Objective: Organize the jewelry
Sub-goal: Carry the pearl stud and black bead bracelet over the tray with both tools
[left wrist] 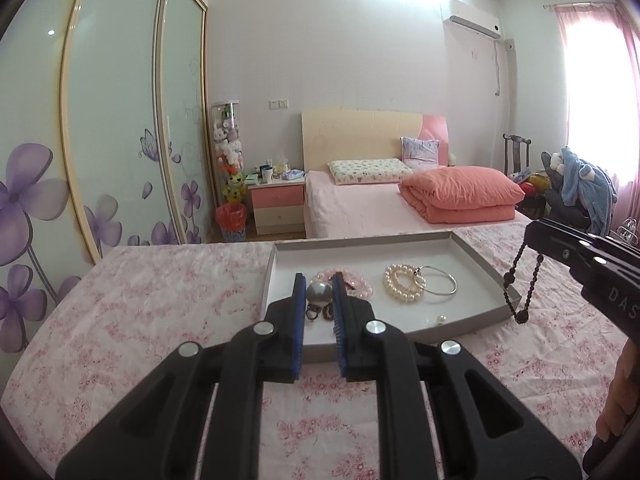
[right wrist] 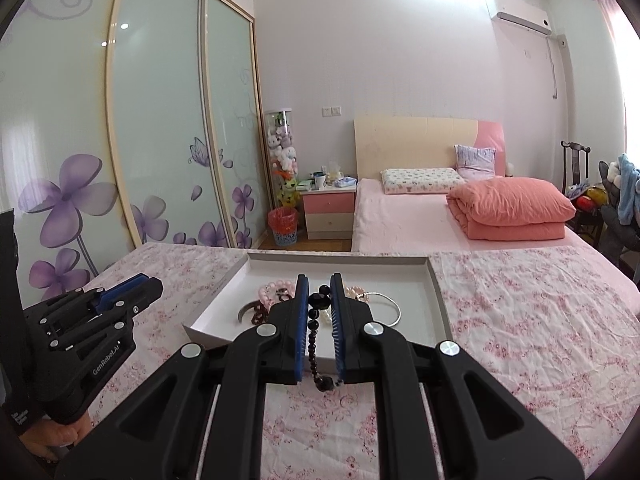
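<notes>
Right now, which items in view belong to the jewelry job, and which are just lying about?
Job:
white tray
pearl bracelet
silver bangle
pink bead bracelet
dark bead strand in right gripper

Lying about:
folded orange quilt
nightstand
red bin

I see a big bed (left wrist: 360,208) at twelve o'clock with a folded orange blanket (left wrist: 460,194) on it. At eleven o'clock stands a little pink nightstand (left wrist: 276,206), a red bin (left wrist: 231,222) just beside it. Purple-flower closet doors (left wrist: 120,128) fill nine o'clock.

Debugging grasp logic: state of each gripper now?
Left gripper: shut on a silver ball.
Right gripper: shut on a dark bead string.
</notes>
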`<state>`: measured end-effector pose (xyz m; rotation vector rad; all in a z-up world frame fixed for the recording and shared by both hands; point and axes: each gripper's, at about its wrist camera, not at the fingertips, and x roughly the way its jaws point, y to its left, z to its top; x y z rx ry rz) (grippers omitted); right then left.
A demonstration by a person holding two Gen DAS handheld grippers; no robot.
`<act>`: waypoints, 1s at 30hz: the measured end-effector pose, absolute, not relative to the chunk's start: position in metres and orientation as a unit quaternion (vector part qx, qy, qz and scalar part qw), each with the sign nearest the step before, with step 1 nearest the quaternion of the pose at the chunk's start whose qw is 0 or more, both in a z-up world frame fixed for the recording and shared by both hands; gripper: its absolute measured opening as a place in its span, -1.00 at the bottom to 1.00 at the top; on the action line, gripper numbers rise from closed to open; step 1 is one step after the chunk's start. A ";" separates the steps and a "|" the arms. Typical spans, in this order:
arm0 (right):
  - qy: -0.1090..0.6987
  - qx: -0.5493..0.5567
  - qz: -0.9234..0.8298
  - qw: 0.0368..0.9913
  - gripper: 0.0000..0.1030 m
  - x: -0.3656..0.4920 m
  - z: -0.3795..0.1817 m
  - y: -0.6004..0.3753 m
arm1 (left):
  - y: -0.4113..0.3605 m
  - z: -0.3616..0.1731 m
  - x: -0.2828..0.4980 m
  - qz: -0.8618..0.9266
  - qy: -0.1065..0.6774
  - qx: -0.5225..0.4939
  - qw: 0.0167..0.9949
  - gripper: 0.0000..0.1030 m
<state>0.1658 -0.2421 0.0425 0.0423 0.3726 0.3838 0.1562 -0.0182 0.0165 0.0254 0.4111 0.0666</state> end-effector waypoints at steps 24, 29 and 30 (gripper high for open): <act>0.166 0.017 0.184 0.969 -0.77 0.198 0.057 -0.234 | -0.022 0.020 0.195 0.018 0.204 0.013 0.979 -0.73; 0.160 0.017 0.180 0.970 -0.77 0.219 0.060 -0.230 | -0.020 0.020 0.219 0.021 0.205 0.010 0.979 -0.73; 0.159 0.016 0.179 0.971 -0.77 0.223 0.059 -0.229 | -0.019 0.020 0.223 0.021 0.205 0.010 0.979 -0.73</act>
